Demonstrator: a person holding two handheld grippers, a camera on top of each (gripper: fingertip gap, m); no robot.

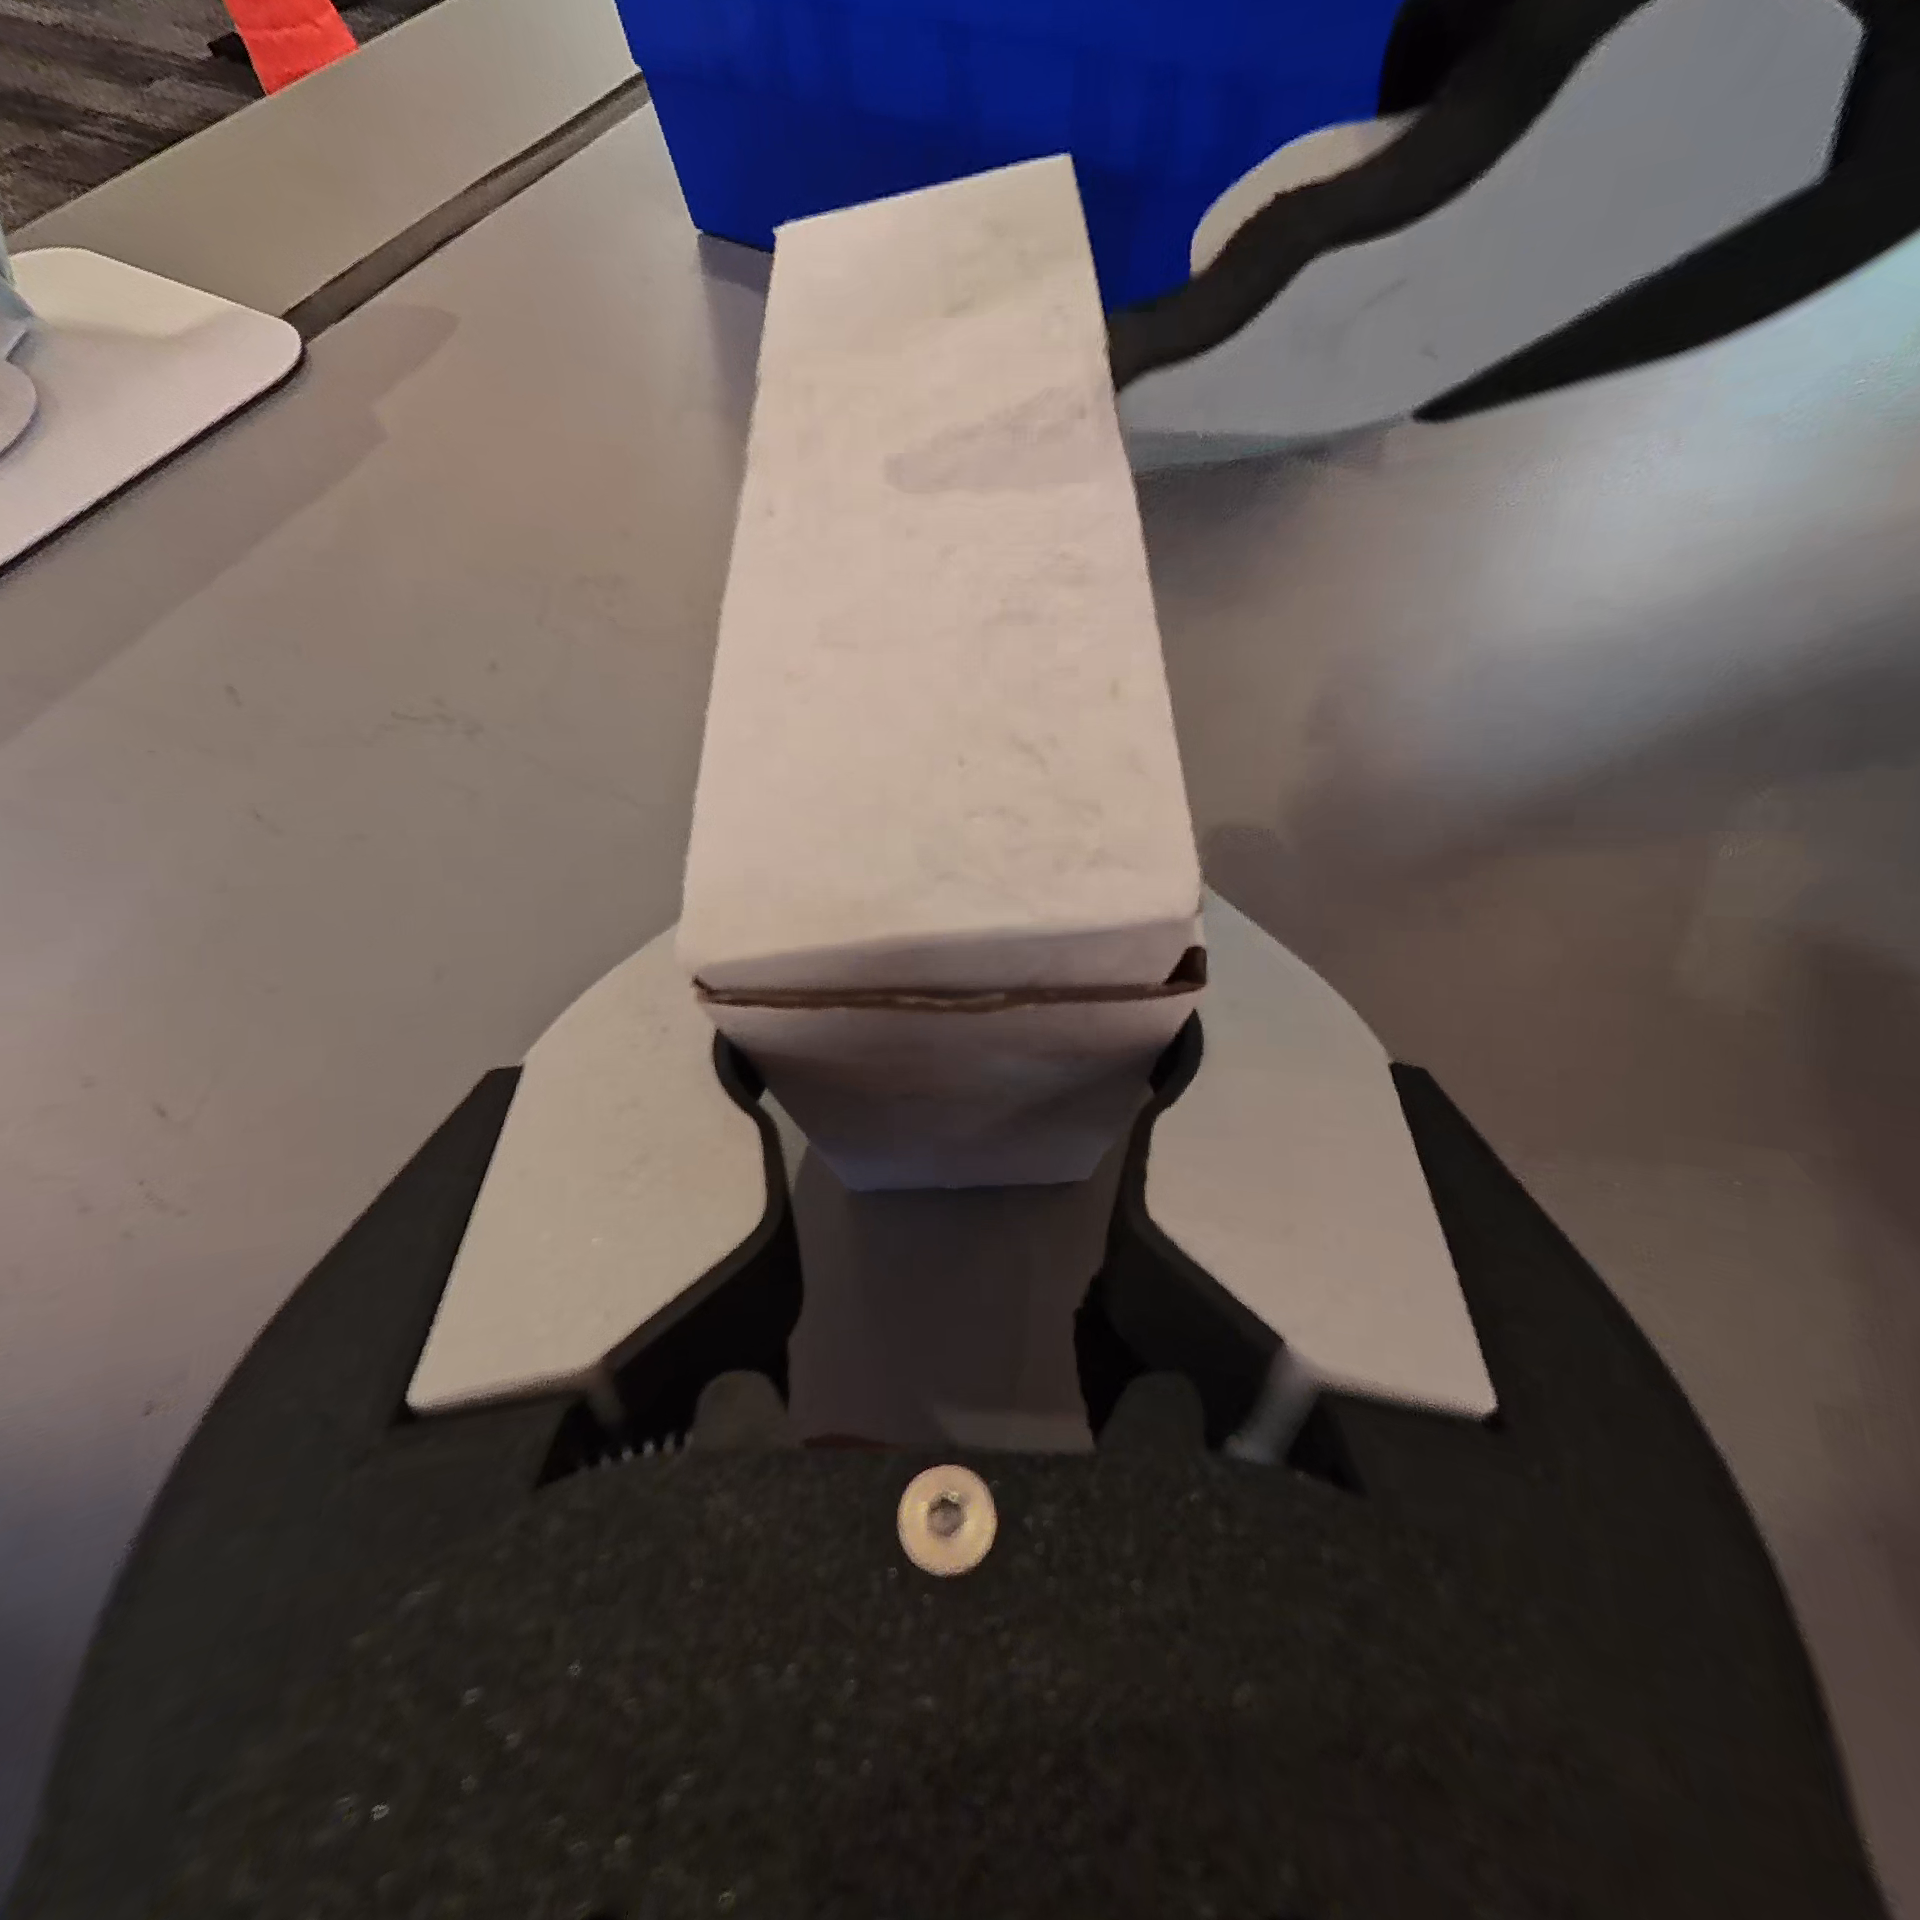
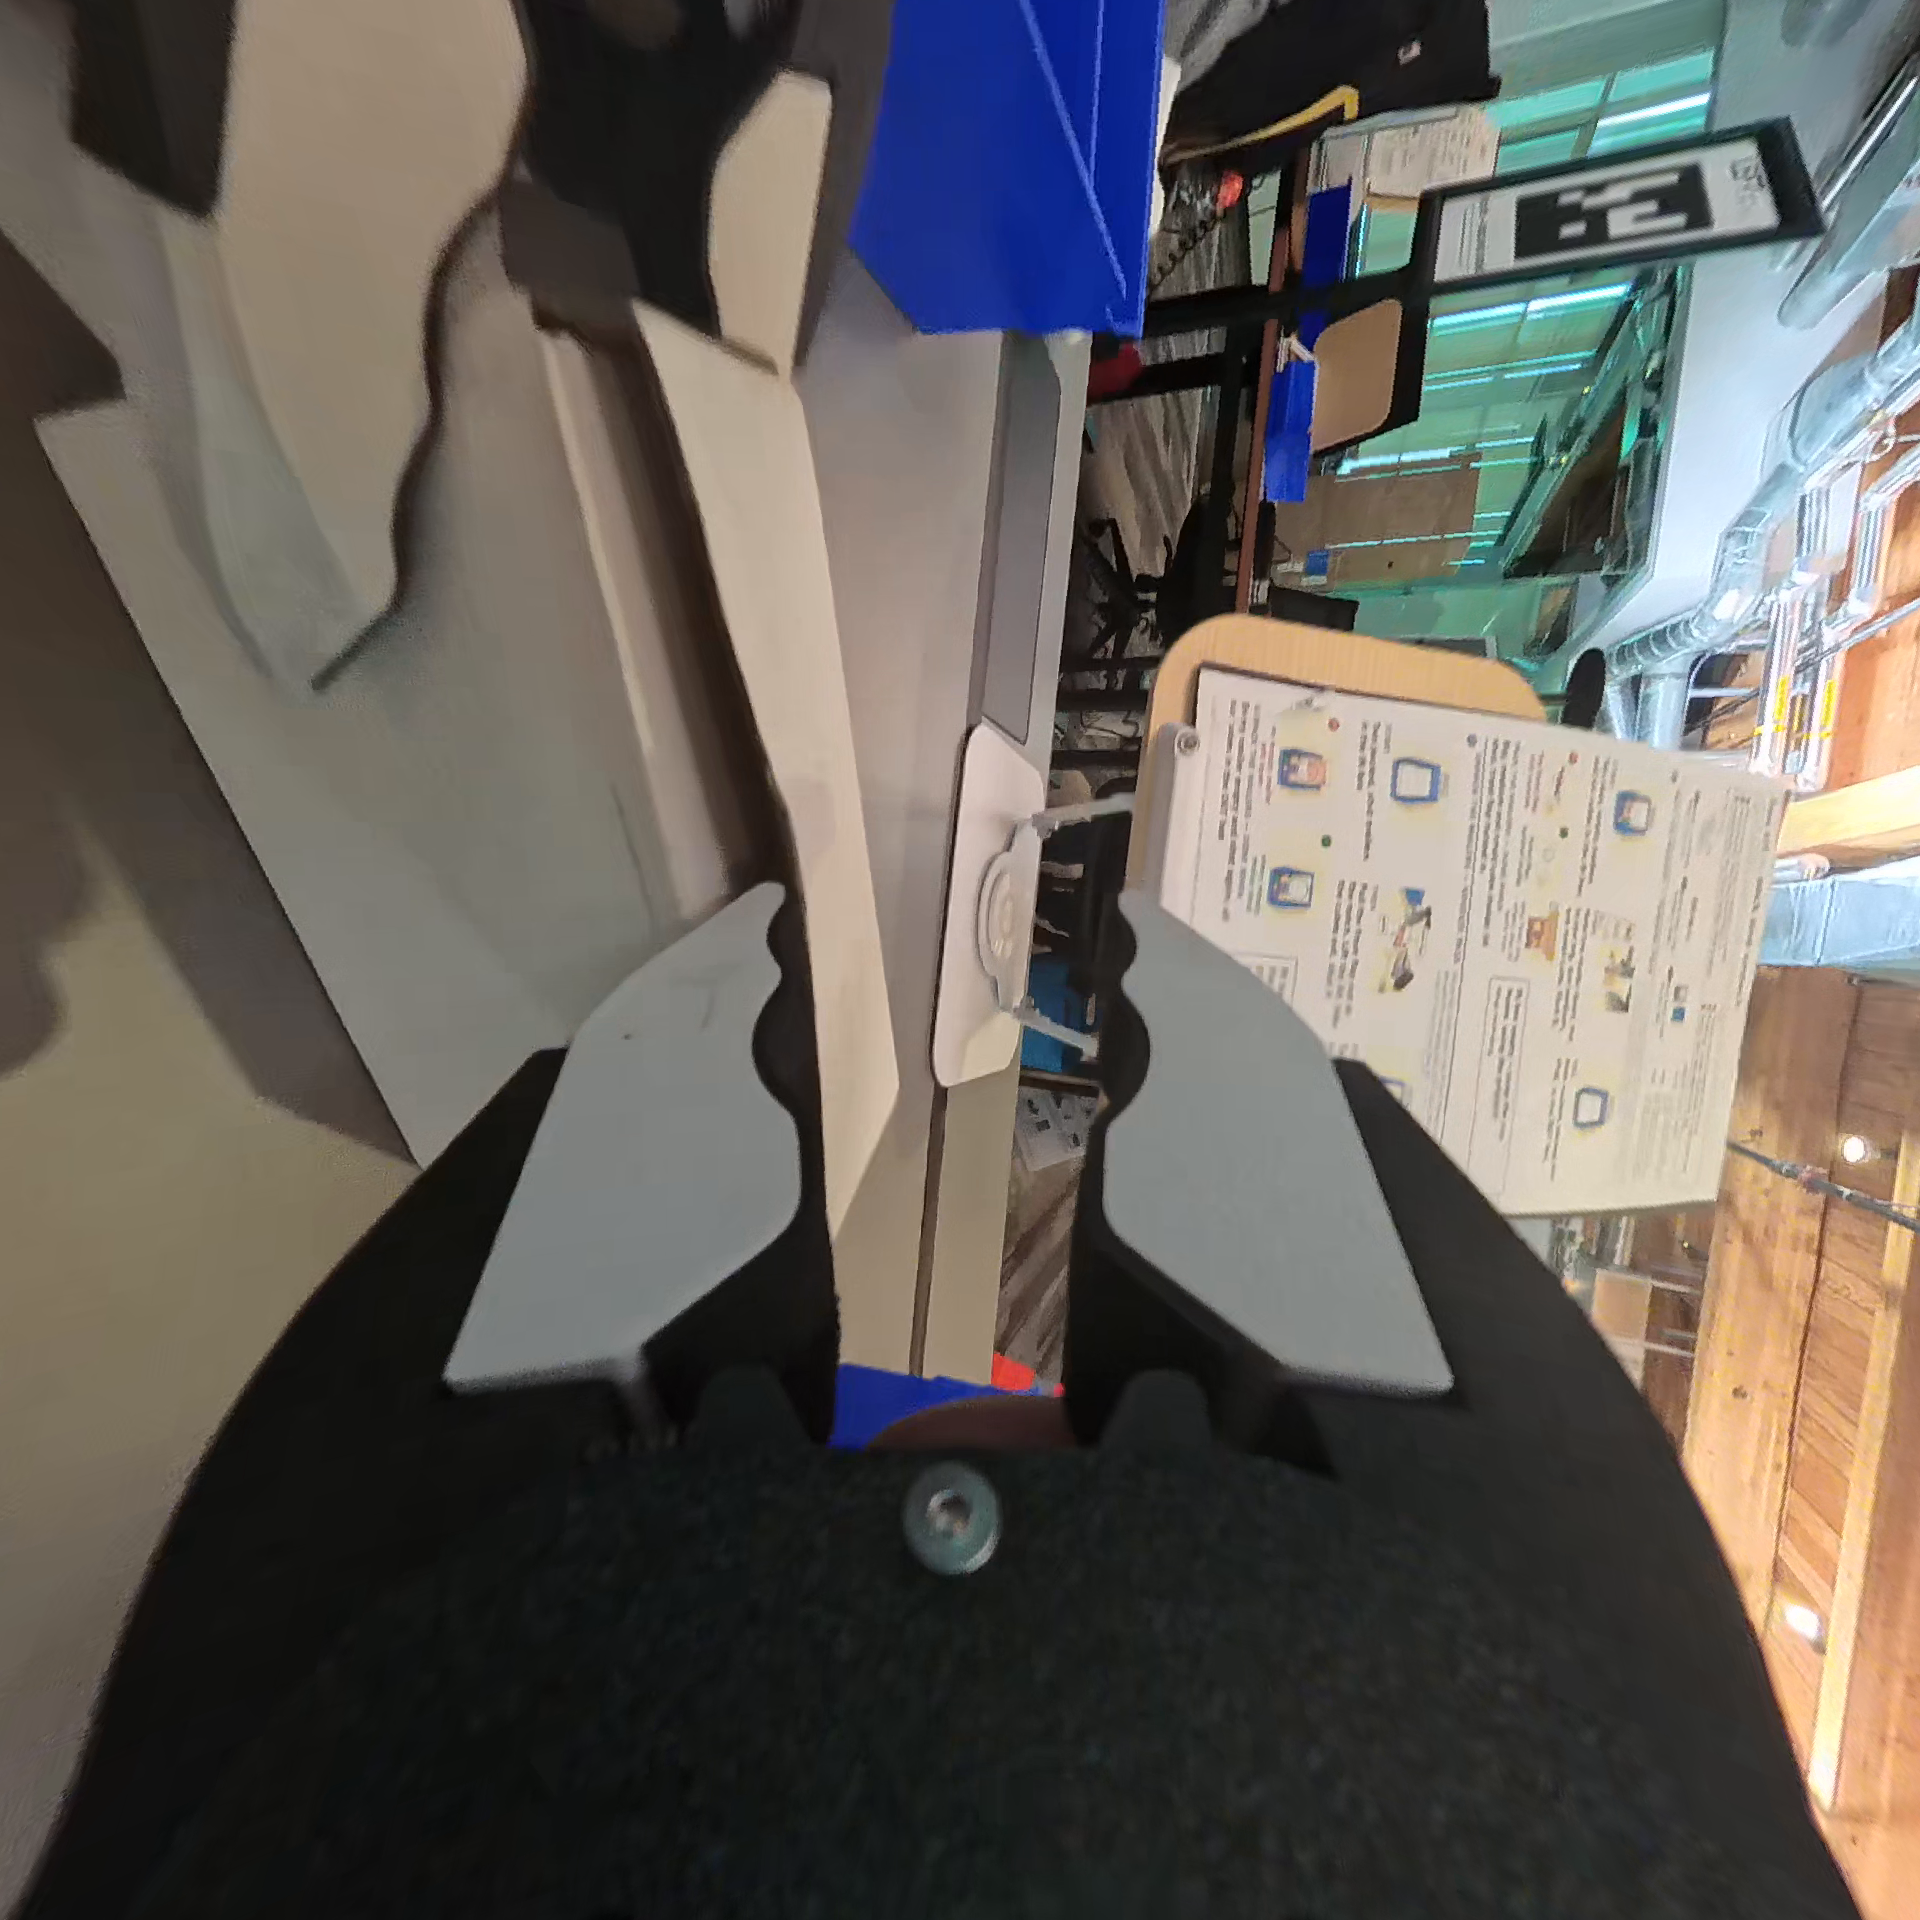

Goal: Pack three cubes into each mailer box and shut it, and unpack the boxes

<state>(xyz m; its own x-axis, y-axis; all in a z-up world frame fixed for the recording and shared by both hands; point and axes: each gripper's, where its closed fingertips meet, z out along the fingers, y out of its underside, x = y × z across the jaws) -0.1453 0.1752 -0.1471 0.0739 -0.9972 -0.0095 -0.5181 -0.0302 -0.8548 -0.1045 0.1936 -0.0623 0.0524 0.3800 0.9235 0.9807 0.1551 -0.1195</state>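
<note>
Only one long white cardboard mailer box [image 1: 940, 582], shut, long axis running away toward the blue plastic bin [image 1: 997, 114] above the grey surface [image 1: 364, 675]. Left tongs [image 1: 961, 1060] clenched on its near end; right tongs [image 2: 951, 961] released.

Open grey table [image 1: 395, 727] lies left of the mailer box [image 1: 935, 582], blue bin [image 1: 935, 104] blocking straight ahead (other gripper [image 1: 1455, 270] crowding right).

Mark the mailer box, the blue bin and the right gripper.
mailer box [image 1: 935, 582]: left wrist view, middle of its top face.
blue bin [image 1: 935, 94]: left wrist view, front wall behind the box.
right gripper [image 2: 951, 925]: right wrist view, gap midway between its fingers.
</note>
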